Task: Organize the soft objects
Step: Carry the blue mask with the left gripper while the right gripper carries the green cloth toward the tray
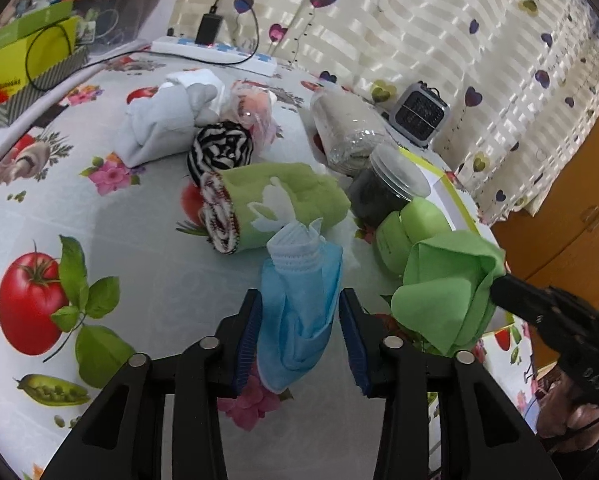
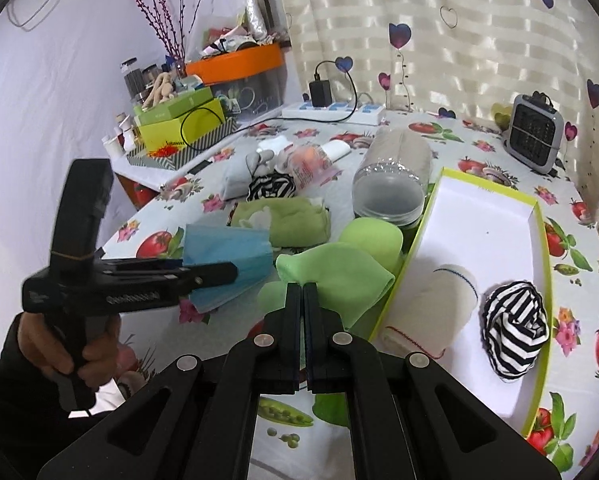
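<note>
My left gripper (image 1: 301, 312) has a blue face mask (image 1: 299, 312) between its fingers, which stand apart with the mask hanging slack; it also shows in the right wrist view (image 2: 227, 256). My right gripper (image 2: 302, 292) is shut on a light green cloth (image 2: 335, 276), also seen in the left wrist view (image 1: 447, 296). A white box with a lime rim (image 2: 539, 240) holds a cream roll (image 2: 439, 304) and a striped black-and-white roll (image 2: 515, 332). On the table lie a green rolled towel (image 1: 283, 200), another striped roll (image 1: 219, 148), and a grey cloth (image 1: 159, 124).
A clear jar with a beige cloth (image 2: 391, 176), a dark jar (image 1: 383, 188), a green container (image 1: 411, 232), a small grey heater (image 2: 535, 136), a power strip (image 2: 331, 110) and stacked boxes (image 2: 179, 128) stand on the fruit-print tablecloth. A curtain hangs behind.
</note>
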Available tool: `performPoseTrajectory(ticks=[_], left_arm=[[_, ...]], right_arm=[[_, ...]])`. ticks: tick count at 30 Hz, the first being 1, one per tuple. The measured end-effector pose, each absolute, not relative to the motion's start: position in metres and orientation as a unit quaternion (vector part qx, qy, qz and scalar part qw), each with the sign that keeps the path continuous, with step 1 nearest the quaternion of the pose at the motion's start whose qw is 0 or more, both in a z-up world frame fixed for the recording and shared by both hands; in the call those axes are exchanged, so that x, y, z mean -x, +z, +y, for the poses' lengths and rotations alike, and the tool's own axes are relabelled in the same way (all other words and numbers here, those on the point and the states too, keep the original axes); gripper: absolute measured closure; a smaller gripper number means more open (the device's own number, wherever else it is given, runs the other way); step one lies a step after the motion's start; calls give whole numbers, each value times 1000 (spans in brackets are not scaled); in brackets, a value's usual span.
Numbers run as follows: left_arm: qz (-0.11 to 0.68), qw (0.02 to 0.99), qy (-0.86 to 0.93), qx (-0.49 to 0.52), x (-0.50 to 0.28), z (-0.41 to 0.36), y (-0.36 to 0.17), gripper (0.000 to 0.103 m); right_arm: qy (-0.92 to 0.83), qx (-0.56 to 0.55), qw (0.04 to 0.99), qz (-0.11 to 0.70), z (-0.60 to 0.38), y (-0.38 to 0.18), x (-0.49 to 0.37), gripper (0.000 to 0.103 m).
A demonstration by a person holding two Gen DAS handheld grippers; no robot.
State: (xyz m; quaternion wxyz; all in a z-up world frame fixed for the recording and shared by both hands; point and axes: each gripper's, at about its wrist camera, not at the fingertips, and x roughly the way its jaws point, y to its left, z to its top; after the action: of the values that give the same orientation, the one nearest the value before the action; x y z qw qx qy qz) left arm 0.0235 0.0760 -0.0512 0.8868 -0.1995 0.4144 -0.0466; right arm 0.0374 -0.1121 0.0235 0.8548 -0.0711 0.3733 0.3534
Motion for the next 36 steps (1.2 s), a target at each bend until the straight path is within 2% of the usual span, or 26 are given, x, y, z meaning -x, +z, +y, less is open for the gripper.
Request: performPoseTrajectory(ticks=[4,20,36], left_arm=[[412,892,-46,179,-23,67,-49,89],[352,924,-45,144,1,50,10,89],[324,936,-85,112,-3,8,46,89]], right_arm=[[358,67,857,364,-115,28,-35,102],[350,56,877,323,-133,55,-27,102],[316,33,900,299,-175,70,-30,102]])
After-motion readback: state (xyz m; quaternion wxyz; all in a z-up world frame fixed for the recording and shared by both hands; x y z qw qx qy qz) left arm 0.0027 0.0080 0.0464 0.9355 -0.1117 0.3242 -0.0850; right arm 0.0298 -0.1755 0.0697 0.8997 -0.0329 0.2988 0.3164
